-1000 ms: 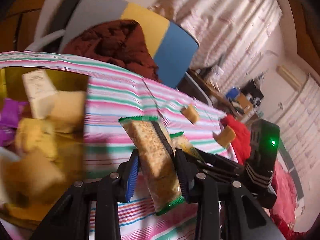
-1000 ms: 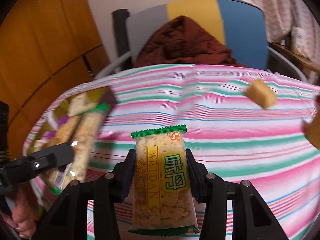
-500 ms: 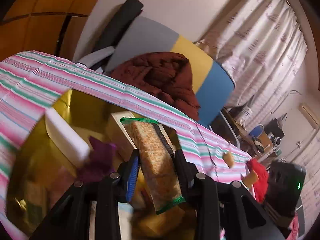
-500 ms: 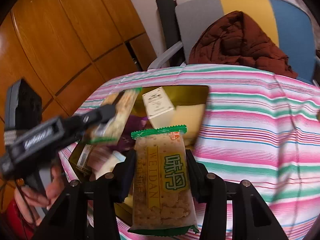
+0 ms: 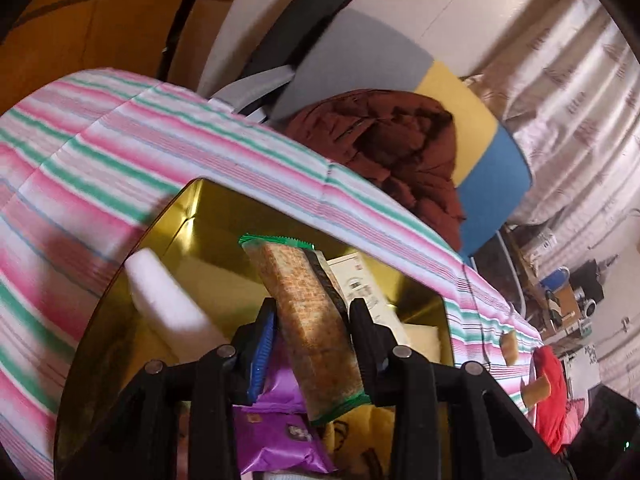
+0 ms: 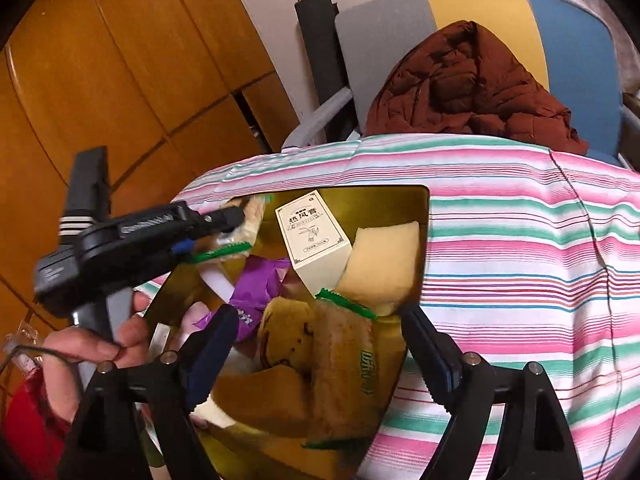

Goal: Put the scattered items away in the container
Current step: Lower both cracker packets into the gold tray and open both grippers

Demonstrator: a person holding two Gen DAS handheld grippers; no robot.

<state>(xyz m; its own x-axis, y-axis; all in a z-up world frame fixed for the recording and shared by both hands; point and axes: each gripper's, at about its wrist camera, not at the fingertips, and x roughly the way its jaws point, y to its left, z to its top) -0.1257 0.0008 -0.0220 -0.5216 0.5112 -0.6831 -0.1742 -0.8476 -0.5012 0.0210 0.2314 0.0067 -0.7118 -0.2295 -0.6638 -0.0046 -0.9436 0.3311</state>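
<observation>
Jaws of the left gripper (image 5: 312, 336): pinching a green-edged cracker packet (image 5: 308, 320), held upright over the gold container (image 5: 188, 204). Jaws of the right gripper (image 6: 316, 360): spread wide, having just been opening, nothing pressed between them; a second cracker packet (image 6: 344, 364) lies loose below them inside the container, at its near right. Container contents, near to far: brown cake pieces, purple wrapper (image 6: 256, 288), white block (image 5: 164, 300), pale yellow sponge (image 6: 384, 264), cream carton (image 6: 312, 236) with printed characters. Container stands on the pink, green and white striped worktop (image 6: 520, 264). Person's hand (image 6: 100, 344) grips the left gripper's handle, near left. Two small brown blocks (image 5: 510, 345) lie on the cloth far right. Beyond: chair (image 6: 480, 12) with brown jacket (image 6: 468, 88).
</observation>
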